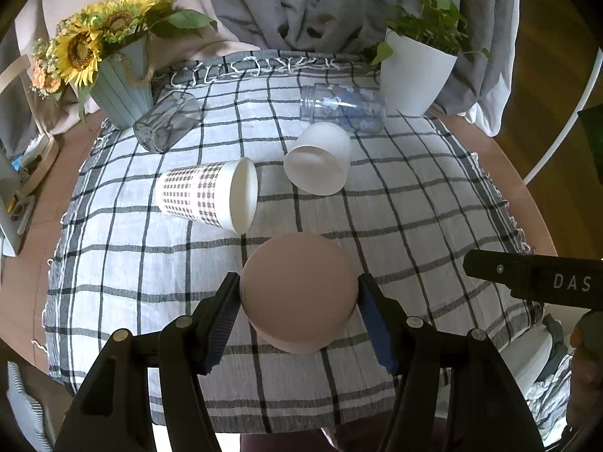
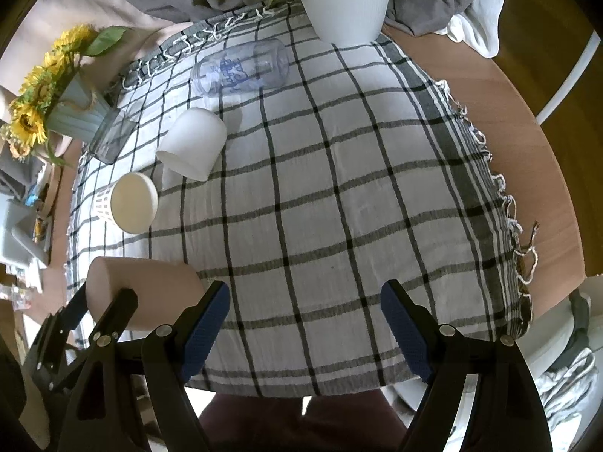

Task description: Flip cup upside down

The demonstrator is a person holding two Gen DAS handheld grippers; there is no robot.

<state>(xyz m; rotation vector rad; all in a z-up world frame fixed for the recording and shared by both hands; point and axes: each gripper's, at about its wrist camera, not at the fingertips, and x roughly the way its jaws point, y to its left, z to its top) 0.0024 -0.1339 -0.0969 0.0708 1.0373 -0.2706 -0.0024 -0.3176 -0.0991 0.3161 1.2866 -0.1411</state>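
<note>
My left gripper (image 1: 299, 293) is shut on a pink-beige cup (image 1: 297, 290), one blue pad on each side of it. The cup's closed bottom faces the camera and its body points toward the table. In the right wrist view the same cup (image 2: 143, 286) shows at lower left, held between the left gripper's fingers (image 2: 120, 305) just above the checked cloth (image 2: 339, 207). My right gripper (image 2: 305, 324) is open and empty over the cloth's near edge. Its black body (image 1: 535, 278) shows at the right of the left wrist view.
Lying on their sides on the cloth: a houndstooth paper cup (image 1: 211, 196), a white cup (image 1: 320, 158), a grey glass (image 1: 166, 120) and a clear printed jar (image 1: 343, 107). A sunflower pot (image 1: 120, 86) stands back left, a white plant pot (image 1: 414, 75) back right.
</note>
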